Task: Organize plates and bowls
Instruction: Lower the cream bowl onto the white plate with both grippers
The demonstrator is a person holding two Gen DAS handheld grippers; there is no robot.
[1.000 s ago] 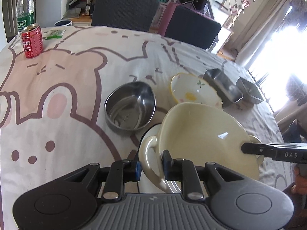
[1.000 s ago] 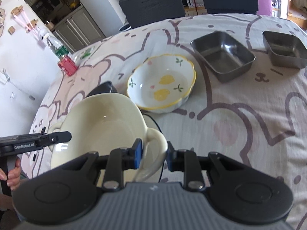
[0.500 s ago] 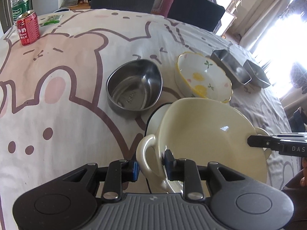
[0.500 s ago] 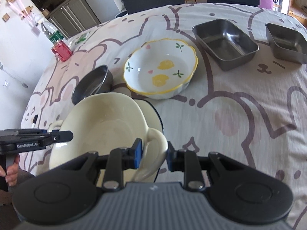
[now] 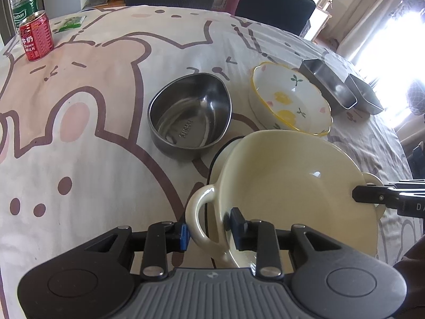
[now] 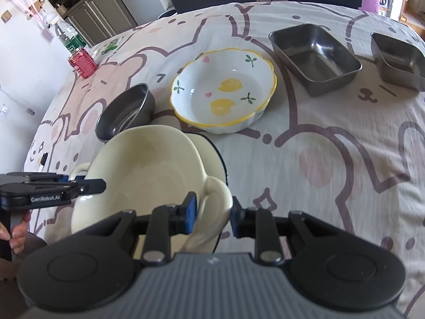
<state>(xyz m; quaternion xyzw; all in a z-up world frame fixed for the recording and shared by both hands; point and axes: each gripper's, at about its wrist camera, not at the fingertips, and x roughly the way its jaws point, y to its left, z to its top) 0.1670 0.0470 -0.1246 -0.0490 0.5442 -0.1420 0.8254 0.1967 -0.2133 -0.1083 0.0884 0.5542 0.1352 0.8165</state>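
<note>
Straddling the two loop handles of the cream two-handled bowl (image 5: 287,194), the left tool (image 5: 209,230) had just been easing its jaws apart, a gap showing beside the handle, while the right tool (image 6: 213,208) stood narrow around the opposite handle, firm hold or not I could not tell; the bowl sat tilted, seemingly empty, over a dark-rimmed plate (image 6: 212,151) on the bench (image 5: 93,122), so stacking looked nearly done and the next move probably called for freeing both handles without jolting it. Beyond stood an empty steel bowl (image 5: 190,118), an empty lemon-patterned bowl (image 6: 223,98), and two empty steel trays (image 6: 316,55).
</note>
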